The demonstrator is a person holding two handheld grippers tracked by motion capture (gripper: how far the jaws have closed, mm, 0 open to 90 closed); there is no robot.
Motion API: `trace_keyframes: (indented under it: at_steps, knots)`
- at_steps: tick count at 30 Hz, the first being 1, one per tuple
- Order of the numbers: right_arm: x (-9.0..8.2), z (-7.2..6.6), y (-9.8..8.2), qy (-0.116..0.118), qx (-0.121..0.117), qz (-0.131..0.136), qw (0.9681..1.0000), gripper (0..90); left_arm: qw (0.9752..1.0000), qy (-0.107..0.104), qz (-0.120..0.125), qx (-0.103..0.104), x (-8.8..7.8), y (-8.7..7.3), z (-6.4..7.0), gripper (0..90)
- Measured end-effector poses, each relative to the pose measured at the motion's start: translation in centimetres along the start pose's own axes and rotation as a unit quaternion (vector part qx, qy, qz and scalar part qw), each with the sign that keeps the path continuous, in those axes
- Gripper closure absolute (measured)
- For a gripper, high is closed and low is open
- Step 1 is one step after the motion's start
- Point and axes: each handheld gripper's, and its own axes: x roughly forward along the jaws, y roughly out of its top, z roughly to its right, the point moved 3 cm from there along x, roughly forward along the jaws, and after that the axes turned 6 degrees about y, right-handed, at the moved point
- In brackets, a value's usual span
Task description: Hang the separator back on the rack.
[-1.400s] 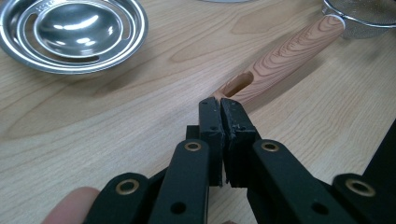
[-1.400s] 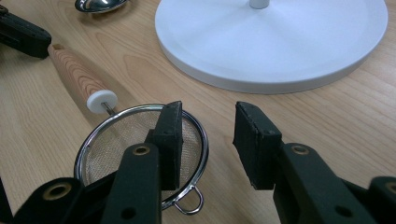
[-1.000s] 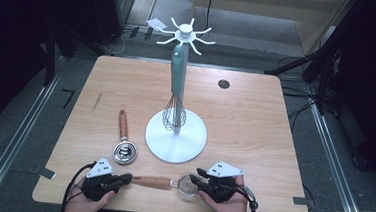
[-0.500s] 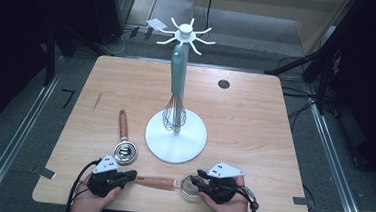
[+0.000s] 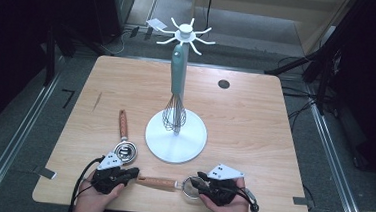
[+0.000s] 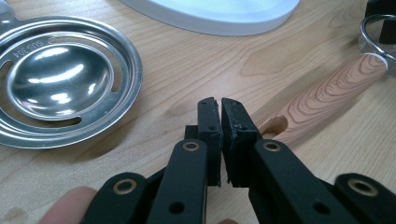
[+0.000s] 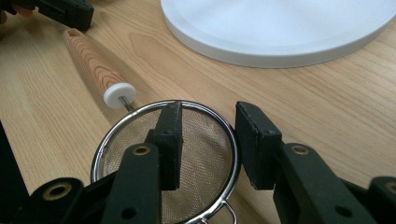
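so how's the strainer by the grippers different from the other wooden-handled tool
The strainer has a fine wire-mesh bowl; the egg separator has a solid shiny cup ringed by slots. The strainer lies crosswise along the near edge of the table, while the egg separator points away toward the far edge. Both have wooden handles and lie flat.

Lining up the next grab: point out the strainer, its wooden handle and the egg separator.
strainer (image 7: 205, 140), right gripper view, mesh bowl.
wooden handle (image 6: 327, 93), left gripper view, mid-shaft.
egg separator (image 6: 60, 81), left gripper view, centre cup.

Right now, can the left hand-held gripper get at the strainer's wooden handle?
Probably yes: the left hand-held gripper sits shut right beside the handle end, bare table between them. It must open first.
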Motion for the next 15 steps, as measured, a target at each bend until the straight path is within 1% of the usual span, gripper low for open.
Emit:
trace_keyframes:
  at_steps: [4, 7, 8, 9, 11, 15]
  knots:
    - [-0.1, 0.0, 0.1, 0.001, -0.002, 0.0, 1.0, 63.2, 1.0, 0.001, 0.0, 0.001, 0.0, 0.0, 0.0, 86.6]
    - [-0.3, 0.1, 0.2, 0.001, -0.004, 0.005, 1.0, 61.7, 1.0, -0.002, 0.007, 0.002, -0.2, 0.0, 0.0, 84.2]
    - [-0.5, 0.2, 0.3, 0.0, -0.002, 0.008, 1.0, 60.9, 0.9999, -0.001, 0.011, 0.003, -0.4, 0.0, 0.0, 80.6]
    - [-0.5, 0.2, 0.3, 0.0, -0.002, 0.008, 1.0, 60.9, 0.9999, 0.0, 0.015, 0.003, -0.5, 0.0, 0.0, 80.6]
    - [-0.6, 0.4, 0.5, 0.0, -0.002, 0.013, 0.9999, 60.1, 0.9997, -0.002, 0.026, 0.006, -1.1, 0.0, -0.2, 77.4]
    - [-1.2, 0.8, 0.9, -0.001, -0.003, 0.018, 0.9998, 58.9, 0.9986, 0.003, 0.052, -0.006, -2.4, -0.1, -1.2, 69.2]
